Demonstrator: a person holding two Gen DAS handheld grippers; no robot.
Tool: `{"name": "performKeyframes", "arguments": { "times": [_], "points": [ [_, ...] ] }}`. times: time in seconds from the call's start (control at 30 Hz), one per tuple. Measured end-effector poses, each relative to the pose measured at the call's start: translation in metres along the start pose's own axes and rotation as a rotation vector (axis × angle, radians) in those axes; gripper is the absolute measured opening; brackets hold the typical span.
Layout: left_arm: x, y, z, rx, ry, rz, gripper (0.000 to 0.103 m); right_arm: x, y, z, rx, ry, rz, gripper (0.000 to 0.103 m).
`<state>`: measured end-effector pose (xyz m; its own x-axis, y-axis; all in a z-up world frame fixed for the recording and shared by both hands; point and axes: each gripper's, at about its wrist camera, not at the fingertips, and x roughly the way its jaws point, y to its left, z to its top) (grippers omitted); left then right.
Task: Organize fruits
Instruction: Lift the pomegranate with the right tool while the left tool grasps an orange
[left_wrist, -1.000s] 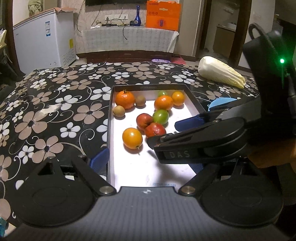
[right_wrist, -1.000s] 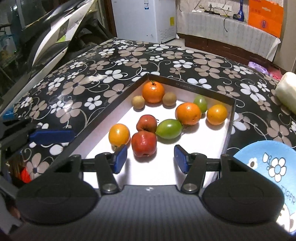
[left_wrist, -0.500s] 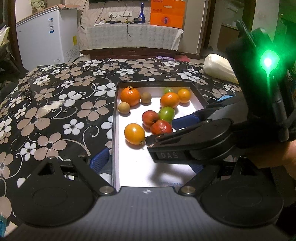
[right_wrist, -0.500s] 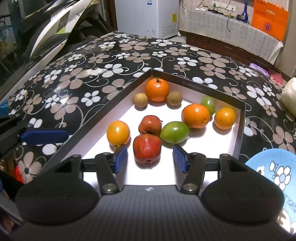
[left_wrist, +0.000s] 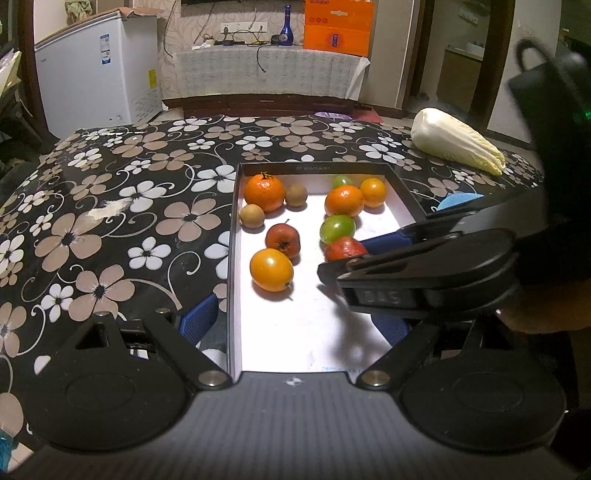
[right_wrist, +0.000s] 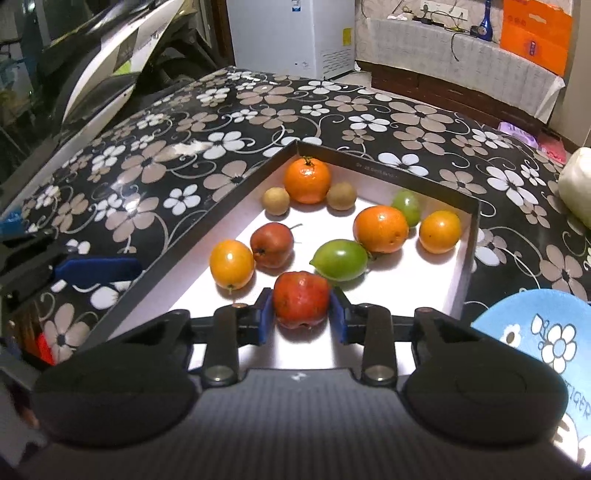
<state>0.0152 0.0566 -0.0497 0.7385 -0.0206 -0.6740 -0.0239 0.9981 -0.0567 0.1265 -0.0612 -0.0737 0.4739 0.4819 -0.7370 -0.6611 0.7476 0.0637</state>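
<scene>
A black-walled tray (right_wrist: 406, 175) with a white floor holds several fruits. My right gripper (right_wrist: 301, 312) reaches into its near end. Its jaws are closing, and both blue pads press the sides of a red fruit (right_wrist: 301, 299) that still rests on the tray floor. Behind it lie a green fruit (right_wrist: 340, 258), a second red fruit (right_wrist: 271, 245), a yellow-orange fruit (right_wrist: 232, 264), oranges (right_wrist: 306, 181) and two small brown fruits. My left gripper (left_wrist: 295, 323) stands open and holds nothing, straddling the near left wall of the tray (left_wrist: 314, 168). In the left wrist view the right gripper hides part of the red fruit (left_wrist: 345, 249).
A cabbage (left_wrist: 456, 142) lies on the floral tablecloth (left_wrist: 110, 221) at the far right. A round blue mat (right_wrist: 535, 332) sits right of the tray. A white freezer (left_wrist: 96, 85) and a covered sideboard stand beyond the table, and a scooter (right_wrist: 92, 66) stands off its left side.
The right gripper's jaws have closed in from either side onto the red fruit, which now sits a little apart from the other red fruit. The left gripper has stayed open and still.
</scene>
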Motion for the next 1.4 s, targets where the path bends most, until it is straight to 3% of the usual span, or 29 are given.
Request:
{"name": "performKeyframes", "arguments": {
  "times": [0.37,0.5,0.6,0.73,0.77,0.83,1.07,1.4],
  "points": [
    [0.015,0.007,0.013,-0.078,0.012,-0.020,0.092,-0.033,-0.016,0.000,0.054,-0.069,0.014,0.036],
    [0.017,0.011,0.017,-0.104,0.009,-0.039,0.088,-0.043,-0.021,0.000,0.066,-0.090,0.016,0.036],
    [0.014,0.013,0.018,-0.118,-0.011,-0.045,0.087,-0.050,-0.024,0.001,0.076,-0.108,0.018,0.036],
    [-0.001,0.007,0.021,-0.076,-0.103,0.006,0.087,-0.060,-0.030,0.004,0.089,-0.143,0.012,0.036],
    [-0.002,0.006,0.022,-0.075,-0.113,-0.014,0.087,-0.063,-0.032,0.005,0.093,-0.154,0.010,0.036],
    [0.001,0.003,0.023,-0.078,-0.096,-0.058,0.087,-0.067,-0.035,0.006,0.100,-0.167,0.004,0.036],
    [0.031,-0.008,0.018,-0.083,0.028,-0.027,0.073,-0.074,-0.043,0.005,0.120,-0.178,0.000,0.036],
    [0.039,-0.004,0.026,-0.114,0.021,0.054,0.074,-0.077,-0.043,0.002,0.114,-0.174,0.006,0.036]
  ]
}}
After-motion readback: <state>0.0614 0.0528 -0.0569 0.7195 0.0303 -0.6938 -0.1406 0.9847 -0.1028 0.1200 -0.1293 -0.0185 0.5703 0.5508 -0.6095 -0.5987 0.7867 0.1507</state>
